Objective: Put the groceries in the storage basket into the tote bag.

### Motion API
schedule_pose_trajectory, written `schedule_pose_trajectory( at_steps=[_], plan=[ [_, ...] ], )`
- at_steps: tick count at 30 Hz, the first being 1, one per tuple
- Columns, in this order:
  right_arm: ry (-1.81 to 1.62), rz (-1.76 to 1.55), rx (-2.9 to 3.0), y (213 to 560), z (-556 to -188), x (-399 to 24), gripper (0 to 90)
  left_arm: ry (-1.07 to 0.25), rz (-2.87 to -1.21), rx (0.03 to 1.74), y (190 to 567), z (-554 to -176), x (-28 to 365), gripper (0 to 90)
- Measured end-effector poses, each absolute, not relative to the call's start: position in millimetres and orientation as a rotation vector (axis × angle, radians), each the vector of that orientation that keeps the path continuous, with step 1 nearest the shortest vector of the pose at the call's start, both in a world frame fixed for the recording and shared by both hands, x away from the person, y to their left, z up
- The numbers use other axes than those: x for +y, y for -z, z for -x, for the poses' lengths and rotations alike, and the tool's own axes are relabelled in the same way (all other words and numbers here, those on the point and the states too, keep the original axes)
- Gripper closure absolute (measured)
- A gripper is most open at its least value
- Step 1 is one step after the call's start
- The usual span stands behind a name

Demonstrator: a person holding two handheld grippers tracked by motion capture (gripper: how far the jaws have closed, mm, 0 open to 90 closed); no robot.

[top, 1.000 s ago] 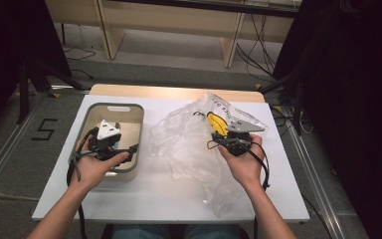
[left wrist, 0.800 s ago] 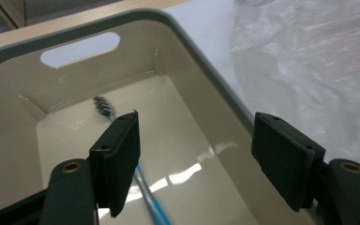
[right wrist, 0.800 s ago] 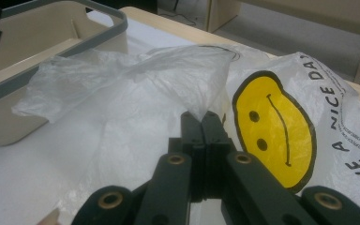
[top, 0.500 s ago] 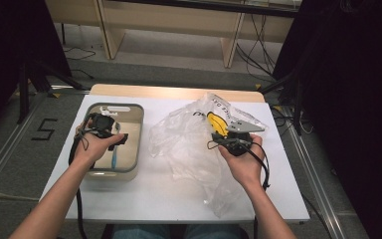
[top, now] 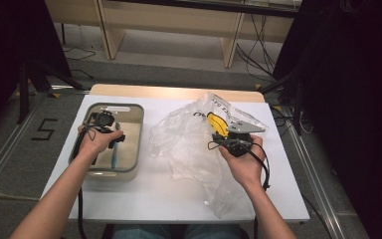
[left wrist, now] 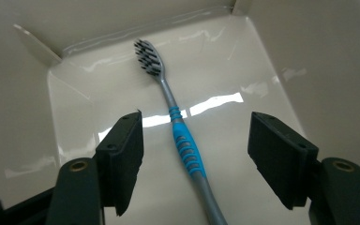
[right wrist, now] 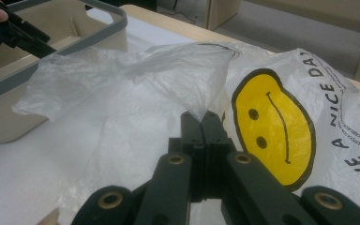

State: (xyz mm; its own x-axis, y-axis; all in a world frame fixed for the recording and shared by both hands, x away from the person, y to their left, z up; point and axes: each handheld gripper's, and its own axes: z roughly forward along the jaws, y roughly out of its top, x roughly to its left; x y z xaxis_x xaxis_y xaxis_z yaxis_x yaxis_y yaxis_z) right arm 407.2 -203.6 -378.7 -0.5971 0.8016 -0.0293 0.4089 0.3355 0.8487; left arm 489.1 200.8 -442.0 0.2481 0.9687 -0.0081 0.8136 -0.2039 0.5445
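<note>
- Toothbrush (left wrist: 182, 136) lies centre frame on the bin (top: 129, 164) floor, between the left gripper (left wrist: 196, 159)'s spread jaws, which have just narrowed.
- Drop lower, straddle the blue handle, then squeeze.
- Right gripper (right wrist: 201, 119) clamps the plastic bag (right wrist: 136, 79).

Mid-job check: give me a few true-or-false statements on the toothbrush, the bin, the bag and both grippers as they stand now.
1. The toothbrush lies on the floor of the bin. True.
2. The left gripper is clamped on the toothbrush. False: its jaws stand open on either side of the handle.
3. The right gripper pinches the plastic bag. True.
4. The bag's smiley face is red. False: it is yellow.
</note>
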Motion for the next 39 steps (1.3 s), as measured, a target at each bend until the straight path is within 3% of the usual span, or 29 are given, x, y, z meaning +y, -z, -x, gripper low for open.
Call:
schedule_pose_trajectory(
  at_steps=[15, 39],
  plan=[
    [-1.180, -1.061, 2.156, 379.2, -407.2, -204.1, 90.0, -0.407, -2.104, 1.682, 454.8, -499.2, 200.8, 36.1],
    [-1.175, -1.062, 2.157, 378.8, -406.2, -203.8, 90.0, -0.383, -2.149, 1.720, 462.6, -503.3, 198.1, 52.7]
  ],
)
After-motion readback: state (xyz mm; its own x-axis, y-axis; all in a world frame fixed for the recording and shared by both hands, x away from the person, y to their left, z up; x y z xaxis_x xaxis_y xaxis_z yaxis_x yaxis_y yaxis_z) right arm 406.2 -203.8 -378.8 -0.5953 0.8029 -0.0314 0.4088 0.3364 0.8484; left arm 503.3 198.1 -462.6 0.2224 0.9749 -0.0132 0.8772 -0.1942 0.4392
